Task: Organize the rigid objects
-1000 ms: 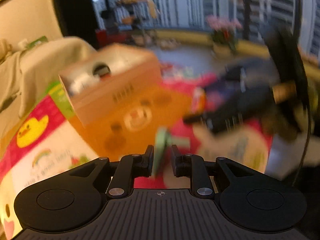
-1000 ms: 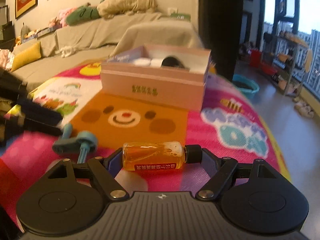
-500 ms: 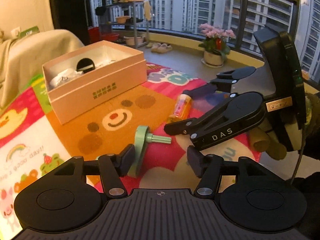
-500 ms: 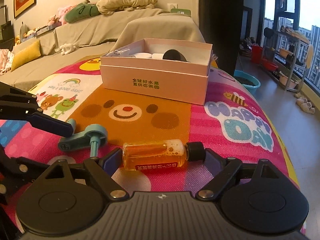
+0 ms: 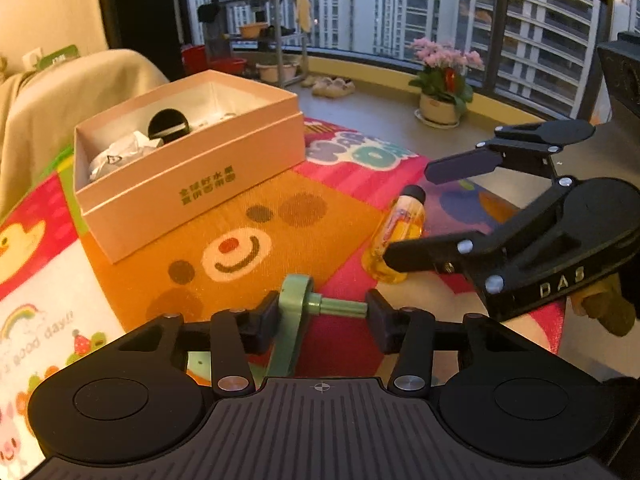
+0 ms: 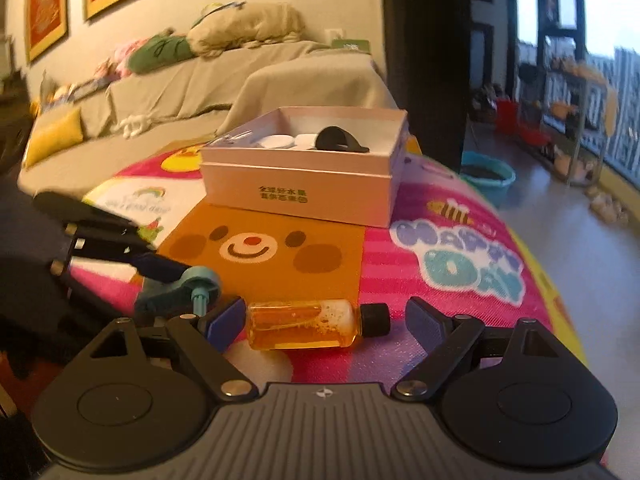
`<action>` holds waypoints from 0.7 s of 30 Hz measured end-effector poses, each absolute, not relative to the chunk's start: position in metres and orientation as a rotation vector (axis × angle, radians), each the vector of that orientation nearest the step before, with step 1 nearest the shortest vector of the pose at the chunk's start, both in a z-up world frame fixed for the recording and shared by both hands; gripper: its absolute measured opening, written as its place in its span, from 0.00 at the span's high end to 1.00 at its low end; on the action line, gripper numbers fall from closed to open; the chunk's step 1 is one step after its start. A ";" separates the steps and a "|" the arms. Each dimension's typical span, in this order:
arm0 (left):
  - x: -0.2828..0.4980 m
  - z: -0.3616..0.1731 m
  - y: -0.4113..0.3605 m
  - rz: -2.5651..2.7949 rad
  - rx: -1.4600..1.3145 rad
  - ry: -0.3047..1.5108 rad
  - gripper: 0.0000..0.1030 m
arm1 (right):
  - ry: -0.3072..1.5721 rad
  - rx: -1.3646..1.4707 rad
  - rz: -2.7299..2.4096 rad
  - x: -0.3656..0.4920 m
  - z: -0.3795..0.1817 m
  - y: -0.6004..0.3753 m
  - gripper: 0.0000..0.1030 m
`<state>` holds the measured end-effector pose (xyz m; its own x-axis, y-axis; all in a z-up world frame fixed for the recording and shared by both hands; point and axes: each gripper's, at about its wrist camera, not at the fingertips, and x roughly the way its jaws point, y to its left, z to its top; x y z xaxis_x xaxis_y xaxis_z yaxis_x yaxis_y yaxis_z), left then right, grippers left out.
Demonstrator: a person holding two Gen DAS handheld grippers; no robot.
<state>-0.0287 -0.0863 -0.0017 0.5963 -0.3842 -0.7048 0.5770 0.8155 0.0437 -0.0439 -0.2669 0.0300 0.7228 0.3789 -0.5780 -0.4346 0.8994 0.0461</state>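
Note:
A green metal part with a pin (image 5: 298, 312) lies on the play mat between the fingers of my left gripper (image 5: 322, 312), which is open around it; it also shows in the right wrist view (image 6: 192, 292). A small amber bottle with a black cap (image 6: 308, 324) lies on its side between the fingers of my open right gripper (image 6: 326, 320); a gap shows at the cap. The left wrist view shows the bottle (image 5: 396, 236) and the right gripper (image 5: 452, 204) around it. An open pink box (image 5: 188, 160) (image 6: 304, 176) holds a black round object and white items.
The colourful play mat (image 6: 460, 264) has a bear-face patch. A covered sofa (image 6: 200, 92) stands behind the box. A flower pot (image 5: 440, 108), a shelf rack and a blue basin (image 6: 486, 176) are on the floor by the windows.
My left gripper opened, let go of the green part and now straddles it on the mat. My right gripper opened wider around the bottle, which rests on the mat.

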 end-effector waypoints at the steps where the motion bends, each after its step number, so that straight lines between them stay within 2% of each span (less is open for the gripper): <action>1: -0.030 -0.001 -0.086 -0.556 0.296 0.739 0.50 | 0.611 -0.124 0.452 -0.046 0.030 -0.264 0.15; 14: -0.042 0.005 -0.059 -0.496 0.283 0.726 0.51 | 0.714 -0.144 0.445 -0.021 0.018 -0.245 0.15; 16: -0.044 0.005 -0.056 -0.493 0.270 0.726 0.51 | 0.708 -0.180 0.446 -0.022 0.020 -0.240 0.22; 21: -0.050 0.009 -0.051 -0.492 0.260 0.713 0.52 | 0.650 -0.217 0.472 -0.037 0.037 -0.233 0.23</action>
